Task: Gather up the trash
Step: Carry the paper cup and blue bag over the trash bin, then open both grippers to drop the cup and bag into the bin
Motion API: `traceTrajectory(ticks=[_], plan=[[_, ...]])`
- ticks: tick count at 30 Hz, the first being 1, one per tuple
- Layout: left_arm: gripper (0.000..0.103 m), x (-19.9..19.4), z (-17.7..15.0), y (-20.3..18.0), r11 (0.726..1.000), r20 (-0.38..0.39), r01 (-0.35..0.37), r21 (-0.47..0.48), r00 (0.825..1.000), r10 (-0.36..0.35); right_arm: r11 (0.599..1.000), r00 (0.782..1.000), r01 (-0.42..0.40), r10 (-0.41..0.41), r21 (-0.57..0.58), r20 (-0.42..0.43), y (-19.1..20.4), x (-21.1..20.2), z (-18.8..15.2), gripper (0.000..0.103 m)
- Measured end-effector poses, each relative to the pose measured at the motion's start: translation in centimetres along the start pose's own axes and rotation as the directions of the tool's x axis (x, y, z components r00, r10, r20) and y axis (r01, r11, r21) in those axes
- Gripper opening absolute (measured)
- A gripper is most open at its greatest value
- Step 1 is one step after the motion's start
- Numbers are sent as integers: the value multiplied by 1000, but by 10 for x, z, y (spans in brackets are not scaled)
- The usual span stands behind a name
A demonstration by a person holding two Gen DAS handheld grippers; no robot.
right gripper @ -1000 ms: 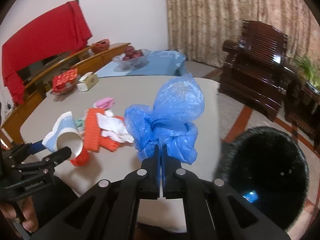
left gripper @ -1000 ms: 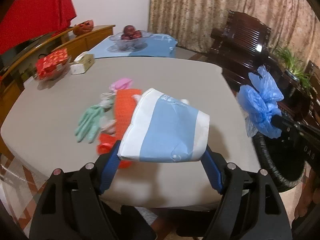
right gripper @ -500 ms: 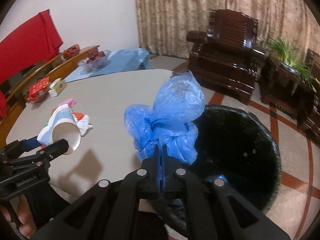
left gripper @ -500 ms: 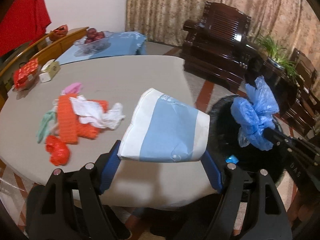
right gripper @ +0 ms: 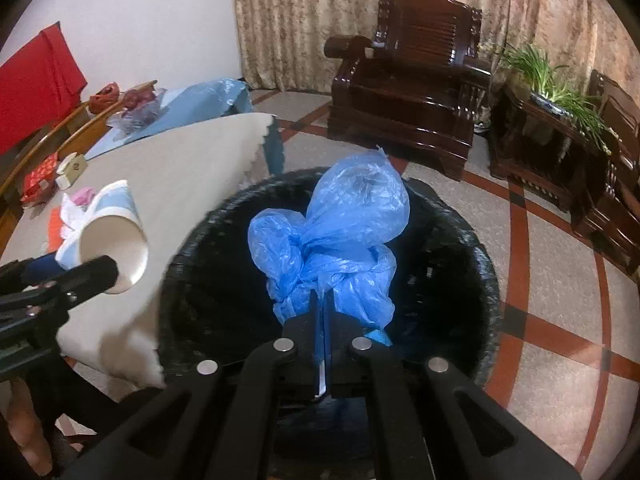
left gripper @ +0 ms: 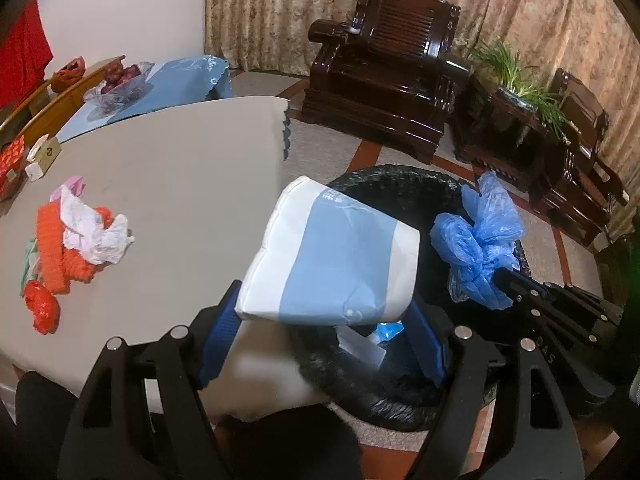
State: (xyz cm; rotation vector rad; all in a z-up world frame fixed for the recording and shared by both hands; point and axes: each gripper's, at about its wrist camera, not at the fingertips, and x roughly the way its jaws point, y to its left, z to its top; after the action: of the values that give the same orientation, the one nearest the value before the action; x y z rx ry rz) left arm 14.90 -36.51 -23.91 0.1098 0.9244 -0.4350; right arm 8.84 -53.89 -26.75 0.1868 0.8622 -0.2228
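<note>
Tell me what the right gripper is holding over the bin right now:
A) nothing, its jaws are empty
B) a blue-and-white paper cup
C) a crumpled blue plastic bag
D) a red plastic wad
C: the right gripper is shut on the blue plastic bag, which hangs over the black-lined bin; the paper cup is in the left gripper.

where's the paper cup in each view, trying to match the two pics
Left wrist view: the paper cup fills the lower centre, clamped sideways in the left gripper, over the near rim of the black bin.
Right wrist view: the same cup sits at the left edge, its open mouth facing the camera, beside the bin.
Shared landmark: the crumpled blue plastic bag held by the right gripper.
</note>
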Motion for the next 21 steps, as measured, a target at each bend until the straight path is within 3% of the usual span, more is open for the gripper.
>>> traceTrajectory(ticks=[9,12,14,15,21], plan=[[74,37,-5,-29,1000,-50,1,4,999,-1,1000,999,2,-2,3,-44,-24,25,-1,1],[75,48,-8,-37,999,-71,27,34,997,-25,999,998,13,-11,31,-69,-33,35,-3,7],[84,52,-10,-38,998,-75,23,55,997,-19,998,997,16,-11,59,-81,-39,37,-7,24],[85,54,-12,-38,998,-79,20,62,997,-15,998,997,17,-11,67,-81,-42,37,-8,27],[89,49,-13,-32,997,-69,15,72,998,-10,996,997,22,-15,87,-81,-48,31,-19,28]])
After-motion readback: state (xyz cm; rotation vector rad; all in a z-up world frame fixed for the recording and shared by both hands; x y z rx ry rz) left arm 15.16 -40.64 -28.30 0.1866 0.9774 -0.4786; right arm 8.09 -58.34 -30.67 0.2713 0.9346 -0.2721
